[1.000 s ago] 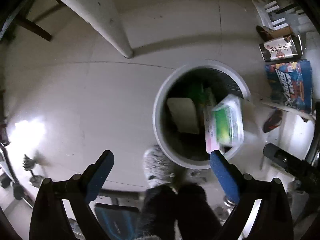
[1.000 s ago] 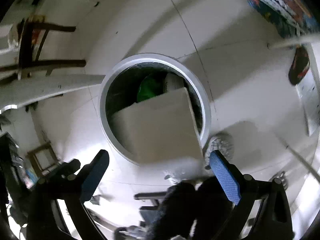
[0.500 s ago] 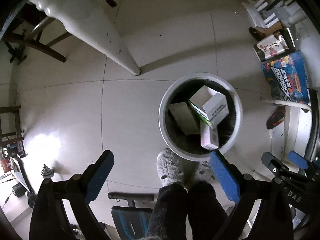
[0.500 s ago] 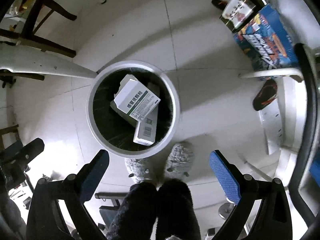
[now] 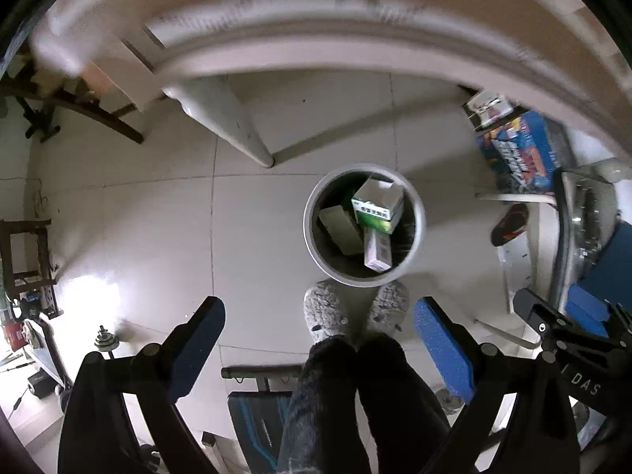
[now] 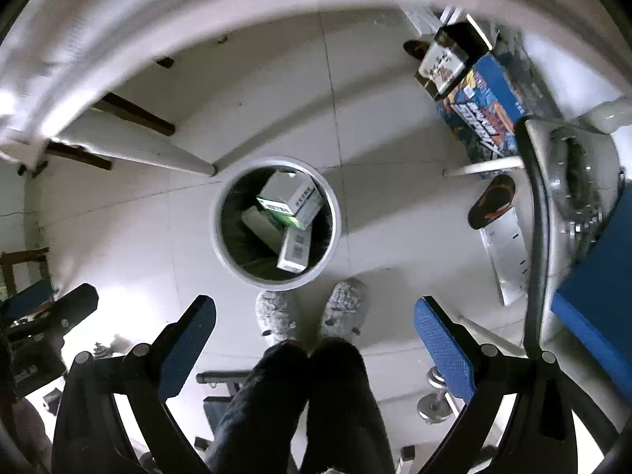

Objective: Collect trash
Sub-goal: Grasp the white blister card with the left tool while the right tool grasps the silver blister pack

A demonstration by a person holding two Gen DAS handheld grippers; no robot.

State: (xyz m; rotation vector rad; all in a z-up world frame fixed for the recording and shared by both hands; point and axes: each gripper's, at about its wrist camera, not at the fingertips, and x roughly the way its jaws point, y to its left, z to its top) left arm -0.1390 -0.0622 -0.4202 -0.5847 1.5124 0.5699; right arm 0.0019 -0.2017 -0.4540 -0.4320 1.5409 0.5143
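Note:
A round white trash bin (image 5: pixel 310 233) (image 6: pixel 215 233) stands on the tiled floor below both grippers. Inside it lie a white and green box (image 5: pixel 377 203) (image 6: pixel 290 201), a pink and white box (image 5: pixel 377 252) (image 6: pixel 294 249) and a pale flat carton (image 5: pixel 339 229) (image 6: pixel 262 227). My left gripper (image 5: pixel 320 339) hangs high above the bin, open, nothing between its blue pads. My right gripper (image 6: pixel 316 335) is likewise open and empty, high over the bin. The right gripper's black body (image 5: pixel 568 331) shows at the right of the left wrist view.
A person's grey slippers (image 5: pixel 324 312) (image 6: pixel 343 304) and dark legs stand just before the bin. A white table edge (image 5: pixel 316 19) (image 6: pixel 197 8) arcs overhead, its leg (image 5: pixel 233 126) near the bin. Printed boxes (image 5: pixel 517 150) (image 6: pixel 482 106), a sandal (image 6: pixel 491 201) and dumbbells (image 6: pixel 434 407) lie around.
Both grippers have risen well above the bin, up near the table edge. The boxes that were dropping a second ago now rest inside the bin.

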